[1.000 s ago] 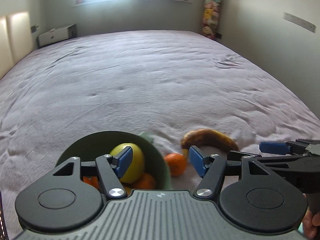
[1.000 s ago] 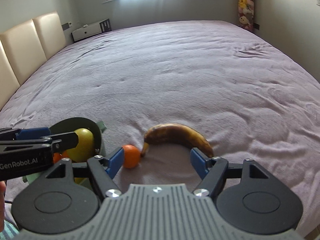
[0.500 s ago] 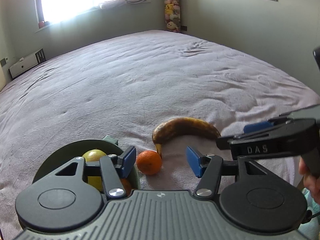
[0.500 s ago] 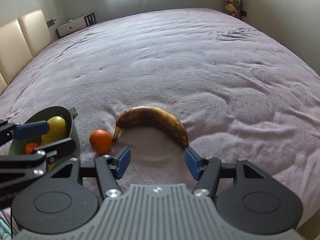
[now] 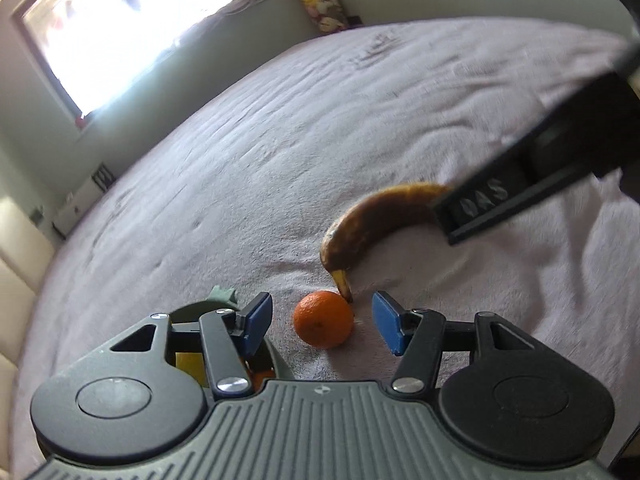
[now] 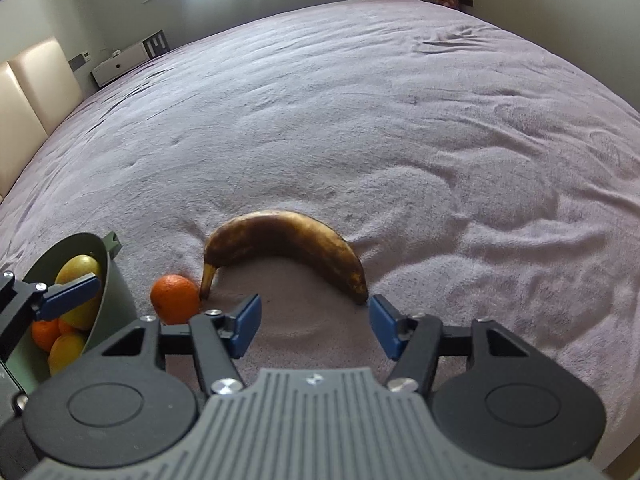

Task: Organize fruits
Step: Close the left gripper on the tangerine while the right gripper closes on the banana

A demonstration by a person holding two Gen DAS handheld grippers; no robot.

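Hovering left claw [image 5: 321,326], jaws parted, mandarin [image 5: 324,319] between pads, untouched | right claw [image 6: 313,326] gaping before browned banana [image 6: 282,246], holding nothing | both lie on the bed [image 6: 360,120], stem tip touching mandarin | right view alone shows green bowl [image 6: 106,276] holding lemons, mandarins

Bedcover [image 6: 360,120]: matt napped cloth, creased. Banana [image 6: 280,236]: dull, brown-mottled peel. Orange [image 5: 324,324]: pitted, faintly glossy rind. Bowl [image 6: 112,280]: smooth matt green plastic.
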